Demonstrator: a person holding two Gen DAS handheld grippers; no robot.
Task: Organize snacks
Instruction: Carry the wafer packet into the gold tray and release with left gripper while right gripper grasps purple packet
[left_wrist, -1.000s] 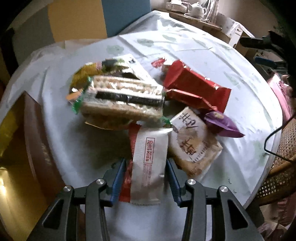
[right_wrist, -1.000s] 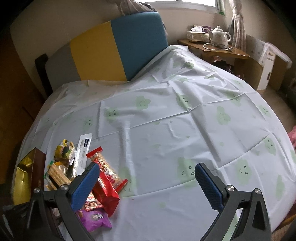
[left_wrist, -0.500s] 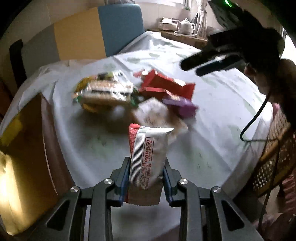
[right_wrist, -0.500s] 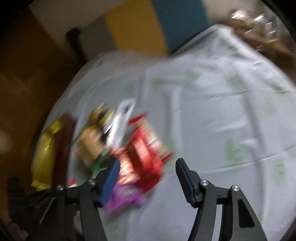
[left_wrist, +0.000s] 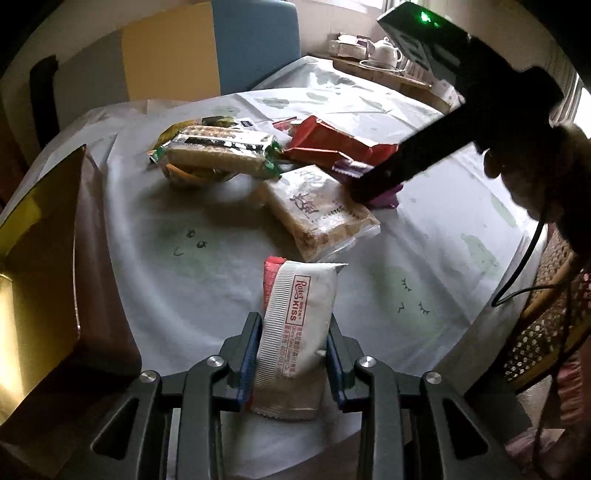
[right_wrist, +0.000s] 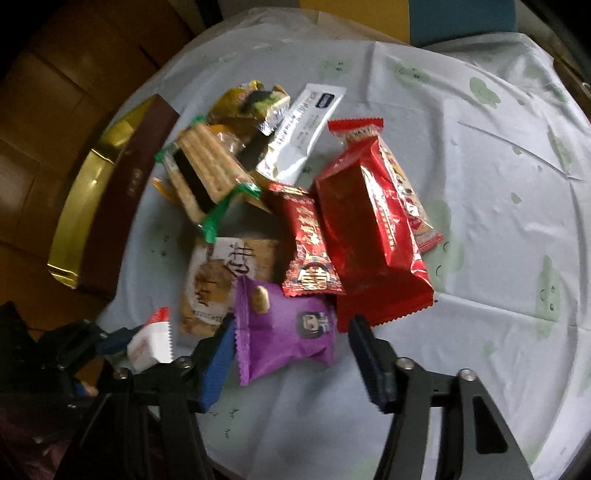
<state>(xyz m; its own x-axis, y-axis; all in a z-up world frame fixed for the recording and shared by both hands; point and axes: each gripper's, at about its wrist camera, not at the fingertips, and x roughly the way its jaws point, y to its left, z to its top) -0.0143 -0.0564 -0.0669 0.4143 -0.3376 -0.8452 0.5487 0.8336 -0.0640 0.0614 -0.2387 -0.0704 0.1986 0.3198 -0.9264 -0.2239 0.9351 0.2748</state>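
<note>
My left gripper (left_wrist: 291, 343) is shut on a white and red snack packet (left_wrist: 299, 325) and holds it above the table's near edge; the packet also shows in the right wrist view (right_wrist: 153, 341). My right gripper (right_wrist: 295, 350) is open, its jaws either side of a purple snack packet (right_wrist: 284, 332) on the table. A pile of snacks lies beyond: a large red bag (right_wrist: 365, 236), a small red packet (right_wrist: 310, 247), a beige biscuit packet (left_wrist: 317, 210), a cracker pack (left_wrist: 221, 151).
A gold-lined brown box (left_wrist: 33, 236) stands open at the table's left edge, also in the right wrist view (right_wrist: 96, 206). The round table (right_wrist: 498, 221) has a white cloth with green prints. A wicker chair (left_wrist: 535, 332) stands at the right.
My left gripper has closed on the white packet and lifted it back from the pile. My right gripper has swung down over the pile to the purple packet.
</note>
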